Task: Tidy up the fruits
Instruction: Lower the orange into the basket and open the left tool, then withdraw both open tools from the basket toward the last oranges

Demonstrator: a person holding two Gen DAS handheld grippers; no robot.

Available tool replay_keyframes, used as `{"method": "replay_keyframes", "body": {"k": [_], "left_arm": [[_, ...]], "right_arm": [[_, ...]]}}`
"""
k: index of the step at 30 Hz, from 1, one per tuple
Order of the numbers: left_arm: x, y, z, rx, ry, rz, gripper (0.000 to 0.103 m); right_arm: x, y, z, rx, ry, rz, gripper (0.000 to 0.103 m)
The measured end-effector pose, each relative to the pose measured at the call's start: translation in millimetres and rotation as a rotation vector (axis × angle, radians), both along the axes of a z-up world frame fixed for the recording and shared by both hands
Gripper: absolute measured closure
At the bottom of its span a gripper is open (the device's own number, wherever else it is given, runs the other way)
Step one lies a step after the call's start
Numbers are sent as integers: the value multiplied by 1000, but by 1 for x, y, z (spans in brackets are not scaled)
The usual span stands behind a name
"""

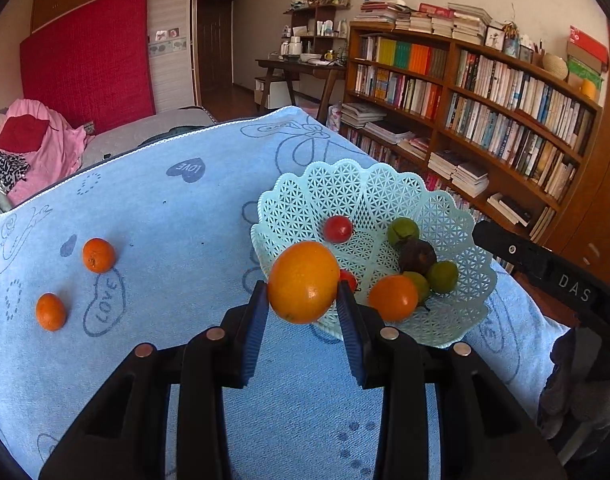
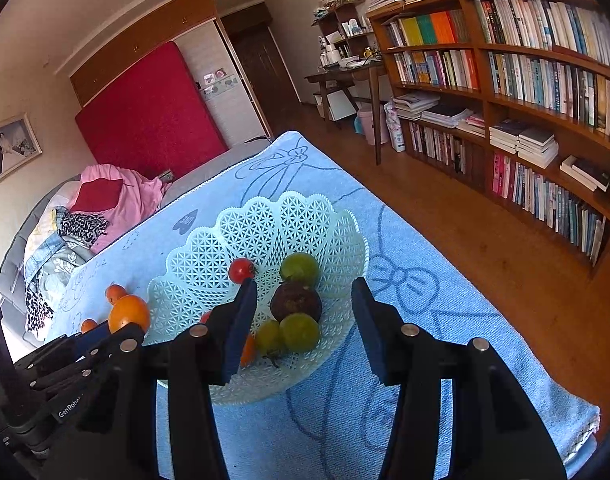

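My left gripper (image 1: 303, 294) is shut on a large orange (image 1: 303, 282) and holds it above the near left rim of the pale green lattice basket (image 1: 345, 188). The basket holds an orange (image 1: 393, 297), red tomatoes (image 1: 338, 229), green fruits (image 1: 403, 231) and a dark fruit (image 1: 417, 256). Two small oranges (image 1: 99, 255) (image 1: 51, 311) lie on the blue towel to the left. My right gripper (image 2: 305, 304) is open and empty, hovering over the basket (image 2: 265, 220), with the dark fruit (image 2: 296, 301) between its fingers. The left gripper with its orange (image 2: 129, 314) shows at the left.
The blue towel (image 1: 185, 208) covers the table; its right edge drops to a wooden floor (image 2: 485, 232). A long bookshelf (image 1: 485, 100) runs along the right wall. A bed with pink bedding (image 1: 45, 148) lies behind the table on the left.
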State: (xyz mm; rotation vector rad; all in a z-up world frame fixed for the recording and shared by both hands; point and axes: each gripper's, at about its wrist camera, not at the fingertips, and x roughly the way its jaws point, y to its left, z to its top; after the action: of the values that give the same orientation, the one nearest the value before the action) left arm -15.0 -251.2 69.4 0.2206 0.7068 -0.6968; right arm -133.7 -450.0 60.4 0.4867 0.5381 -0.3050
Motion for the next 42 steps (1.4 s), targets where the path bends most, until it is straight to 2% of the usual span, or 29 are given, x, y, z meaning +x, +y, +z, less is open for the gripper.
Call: {"method": "replay_keyframes", "body": {"k": [10,12,17,19,21,26,31,40,42], "left_arm": [[-5,-11,4,-36,-22,-40,66],[-4,-9,3,-38,-19,-32,61],[0,-1,4,-39,-14,-3,60],[0,3,5,-38,-16,10,49],[0,7,5,-39,-24,23,43],[-1,13,5,-34,-24,42,40],[1,23,7,-48,-17,70,32],[9,45,7,-57,-8,120,28],[12,50,7,-57,-6,134,27]], "right_arm": [[2,-1,-3,4,4,2,52],[2,-1,-3,4,3,2,52],[1,0,-2,4,-4,2,52],[0,2,-1,2,-6,5,52],[1,3,1,1,-7,9,52],[0,8,3,0,-11,20,52],[0,15,5,-9,-15,40,52],[8,35,3,-14,-4,89,52],[10,40,2,-9,-2,99,47]]}}
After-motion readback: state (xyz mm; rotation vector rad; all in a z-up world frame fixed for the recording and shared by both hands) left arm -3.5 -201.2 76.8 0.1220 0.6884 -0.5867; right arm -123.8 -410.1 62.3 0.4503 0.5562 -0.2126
